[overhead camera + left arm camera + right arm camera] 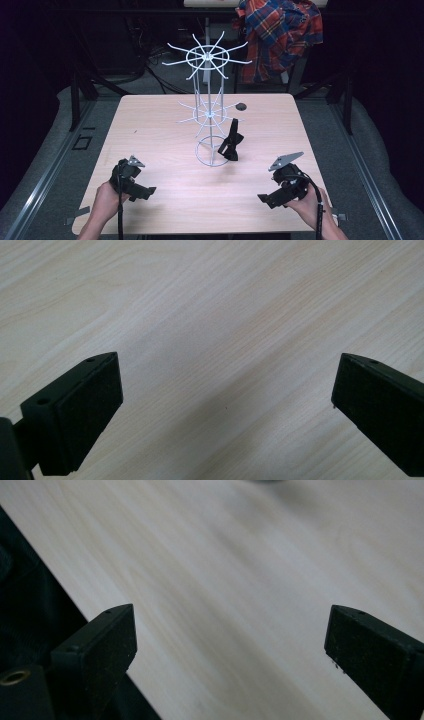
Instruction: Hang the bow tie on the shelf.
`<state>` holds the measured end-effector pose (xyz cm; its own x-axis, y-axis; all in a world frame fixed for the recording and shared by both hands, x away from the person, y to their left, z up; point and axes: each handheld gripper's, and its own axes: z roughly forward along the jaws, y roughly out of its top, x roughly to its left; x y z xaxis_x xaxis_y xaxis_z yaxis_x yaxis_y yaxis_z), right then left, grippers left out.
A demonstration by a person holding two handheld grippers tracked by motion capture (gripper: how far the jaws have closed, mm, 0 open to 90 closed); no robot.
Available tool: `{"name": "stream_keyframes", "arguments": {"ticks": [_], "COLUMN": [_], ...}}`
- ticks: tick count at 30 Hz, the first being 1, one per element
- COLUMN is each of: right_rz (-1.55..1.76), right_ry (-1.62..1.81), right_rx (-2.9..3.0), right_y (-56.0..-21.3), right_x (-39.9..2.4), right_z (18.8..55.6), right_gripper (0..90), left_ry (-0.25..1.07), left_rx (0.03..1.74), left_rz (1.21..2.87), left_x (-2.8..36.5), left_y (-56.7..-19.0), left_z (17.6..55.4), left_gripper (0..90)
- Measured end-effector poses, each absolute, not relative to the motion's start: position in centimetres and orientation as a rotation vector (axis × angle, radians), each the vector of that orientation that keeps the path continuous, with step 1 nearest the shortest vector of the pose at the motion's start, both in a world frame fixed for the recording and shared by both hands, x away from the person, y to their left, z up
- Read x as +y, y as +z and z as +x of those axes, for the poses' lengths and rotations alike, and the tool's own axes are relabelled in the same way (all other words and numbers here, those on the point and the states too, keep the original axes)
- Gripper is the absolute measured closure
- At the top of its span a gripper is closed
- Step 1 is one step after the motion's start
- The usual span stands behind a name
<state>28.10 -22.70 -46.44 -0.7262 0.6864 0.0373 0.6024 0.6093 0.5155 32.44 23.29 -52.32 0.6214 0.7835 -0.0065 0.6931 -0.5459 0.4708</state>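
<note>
High view: my left hand-held gripper sits low over the near-left bench, jaws apart, nothing between them. Right hand-held gripper same on the near-right, jaws apart, empty; both point inward toward the middle. Left gripper view and right gripper view confirm wide gaps with bare wood grain under them.

Outward: black bow tie is past both grippers, mid-bench, leaning or hanging against the right side of the white wire rack, near its base ring. Can't tell if it's hooked on a lower arm or just propped. It's nearest the right gripper, still well apart.

Handling, my guess: fabric, light, soft, floppy, not fragile, won't slip in padded jaws. I'd pinch at the centre knot, stiffest part, so wings don't droop. Rack looks thin and tippy, so avoid snagging the arms.

Small dark disc behind rack. Plaid shirt hangs beyond bench. No readable writing or brands anywhere.
</note>
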Motion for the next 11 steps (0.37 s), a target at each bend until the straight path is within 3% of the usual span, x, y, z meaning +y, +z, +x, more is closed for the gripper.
{"name": "stream_keyframes", "arguments": {"ticks": [11], "right_rz": [1.087], "right_ry": [0.612], "right_rx": [2.699], "right_y": [-48.9], "right_x": [-23.6], "right_z": [28.7], "right_gripper": [7.8], "left_ry": [0.283], "left_rx": [1.162], "left_rz": [2.426], "left_x": [23.1], "left_y": [-52.3], "left_z": [32.5], "left_gripper": [0.1]}}
